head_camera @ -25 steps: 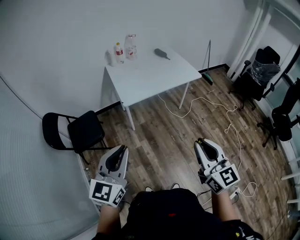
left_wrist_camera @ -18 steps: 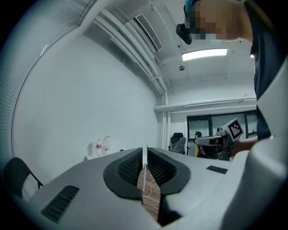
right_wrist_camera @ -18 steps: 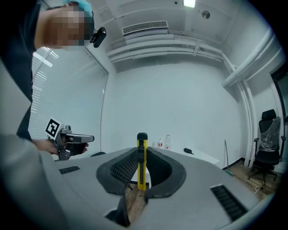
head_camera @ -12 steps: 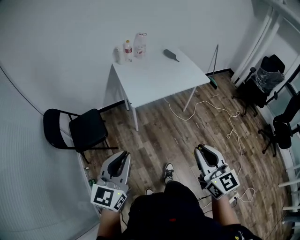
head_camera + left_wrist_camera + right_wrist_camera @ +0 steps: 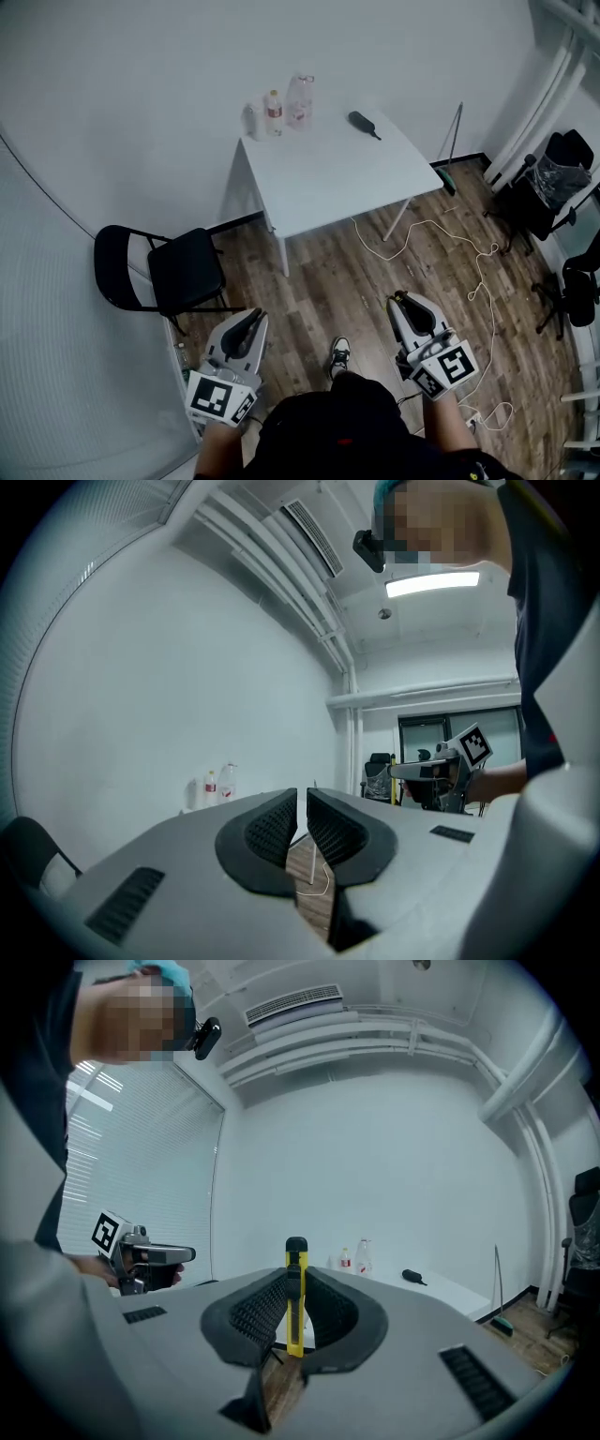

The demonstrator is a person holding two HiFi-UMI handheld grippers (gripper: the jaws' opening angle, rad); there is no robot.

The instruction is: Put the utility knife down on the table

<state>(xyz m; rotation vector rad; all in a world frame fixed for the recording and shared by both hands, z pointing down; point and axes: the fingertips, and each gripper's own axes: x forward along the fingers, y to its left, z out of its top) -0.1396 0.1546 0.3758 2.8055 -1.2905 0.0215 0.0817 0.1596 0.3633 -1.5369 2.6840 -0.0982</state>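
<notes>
Right hand-held gripper point(image 5: 295, 1309) is clamped on the yellow knife point(image 5: 296, 1283), which stands upright between the jaws with its black tip above them. Left hand-held gripper point(image 5: 302, 825) holds nothing, and I see only a thin slit between its jaws. I have both low over the wood floor point(image 5: 328, 291), well apart from the white tabletop point(image 5: 328, 178), where bottles point(image 5: 286, 98) stand at the far edge.
</notes>
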